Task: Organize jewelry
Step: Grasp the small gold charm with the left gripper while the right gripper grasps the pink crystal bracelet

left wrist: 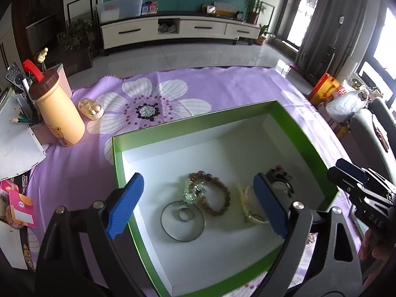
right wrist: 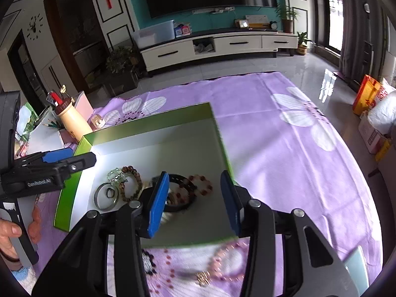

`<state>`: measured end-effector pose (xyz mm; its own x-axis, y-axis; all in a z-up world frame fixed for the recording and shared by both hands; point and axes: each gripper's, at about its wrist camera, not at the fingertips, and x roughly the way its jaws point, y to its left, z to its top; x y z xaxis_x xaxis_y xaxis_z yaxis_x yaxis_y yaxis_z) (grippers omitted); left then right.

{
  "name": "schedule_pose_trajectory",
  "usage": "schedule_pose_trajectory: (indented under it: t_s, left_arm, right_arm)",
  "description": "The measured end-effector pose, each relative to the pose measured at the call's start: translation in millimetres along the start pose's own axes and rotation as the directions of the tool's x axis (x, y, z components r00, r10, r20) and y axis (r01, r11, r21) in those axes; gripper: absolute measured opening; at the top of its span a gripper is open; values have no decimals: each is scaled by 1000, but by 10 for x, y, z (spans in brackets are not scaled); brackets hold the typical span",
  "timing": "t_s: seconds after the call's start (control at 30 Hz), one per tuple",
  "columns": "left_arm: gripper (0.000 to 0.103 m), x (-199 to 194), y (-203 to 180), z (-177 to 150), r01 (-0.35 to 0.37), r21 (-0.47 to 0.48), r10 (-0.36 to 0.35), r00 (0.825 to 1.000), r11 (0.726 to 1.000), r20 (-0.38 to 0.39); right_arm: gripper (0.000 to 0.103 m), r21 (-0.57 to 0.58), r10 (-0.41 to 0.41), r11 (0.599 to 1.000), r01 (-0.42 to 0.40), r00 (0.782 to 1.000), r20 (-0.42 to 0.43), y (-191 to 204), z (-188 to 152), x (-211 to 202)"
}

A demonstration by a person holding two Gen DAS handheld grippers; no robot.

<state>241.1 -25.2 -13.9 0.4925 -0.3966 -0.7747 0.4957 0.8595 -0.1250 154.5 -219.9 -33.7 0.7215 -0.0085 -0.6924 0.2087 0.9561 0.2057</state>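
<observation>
A green box with a white inside holds several pieces: a brown bead bracelet, a pale green jade piece, a silver bangle around a small ring, a cream bracelet and a dark watch. My left gripper hangs open above them, holding nothing. My right gripper is open over the box's near right part, above a dark band and a red bead bracelet. A pink bead bracelet and a small gold piece lie on the cloth below it.
The purple floral cloth covers the table. A beige bottle, a pencil holder and a small cream case stand at the left. Bags sit at the right. A hand holds the left gripper.
</observation>
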Motion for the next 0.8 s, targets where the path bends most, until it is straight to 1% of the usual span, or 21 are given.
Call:
schedule_pose_trajectory:
  t_s: [0.1, 0.23, 0.33, 0.37, 0.43, 0.47, 0.53, 0.57, 0.6, 0.63, 0.67, 0.7, 0.8]
  left_arm:
    - [91, -199, -73, -107, 19, 25, -20, 999, 1000, 41]
    - [91, -456, -246, -269, 50, 78, -56, 995, 996, 81]
    - [91, -610, -433, -434, 82, 141, -94, 992, 987, 82]
    - [91, -668, -541, -537, 102, 176, -117, 990, 979, 77]
    - [91, -697, -718, -711, 131, 225, -147, 988, 965, 53]
    - [91, -678, -801, -804, 155, 243, -167, 986, 958, 29]
    - [91, -580, -970, -980, 202, 272, -203, 979, 941, -24]
    - [91, -536, -1035, -1039, 207, 284, -204, 978, 936, -40]
    - [87, -442, -1139, -1137, 220, 306, -208, 976, 926, -73]
    - [82, -368, -1204, -1194, 242, 317, -222, 970, 917, -98]
    - [79, -295, -1268, -1243, 260, 324, -234, 965, 910, -117]
    - [74, -186, -1354, -1300, 267, 333, -234, 963, 904, -137]
    - [65, 20, -1472, -1377, 284, 335, -246, 957, 898, -152]
  right_arm:
    - [44, 11, -16, 1000, 15, 999, 28, -143, -120, -255]
    - [44, 14, -46, 999, 46, 998, 32, -321, -296, -482]
    - [44, 22, -77, 997, 76, 997, 21, -450, -466, -583]
    - [44, 33, -85, 996, 84, 996, 14, -503, -542, -607]
    - [44, 58, -83, 995, 83, 996, 7, -555, -661, -605]
    - [44, 77, -72, 994, 72, 997, -1, -598, -741, -602]
    - [44, 94, -63, 994, 64, 998, -16, -643, -861, -578]
    - [44, 99, -64, 993, 66, 998, -29, -654, -931, -549]
    - [44, 98, -67, 993, 71, 997, -39, -657, -986, -532]
    - [44, 92, -71, 993, 75, 996, -47, -644, -1030, -507]
    - [44, 84, -72, 993, 77, 996, -53, -633, -1067, -486]
    - [44, 76, -72, 994, 76, 995, -62, -625, -1108, -465]
    - [44, 64, -59, 996, 64, 995, -78, -619, -1171, -411]
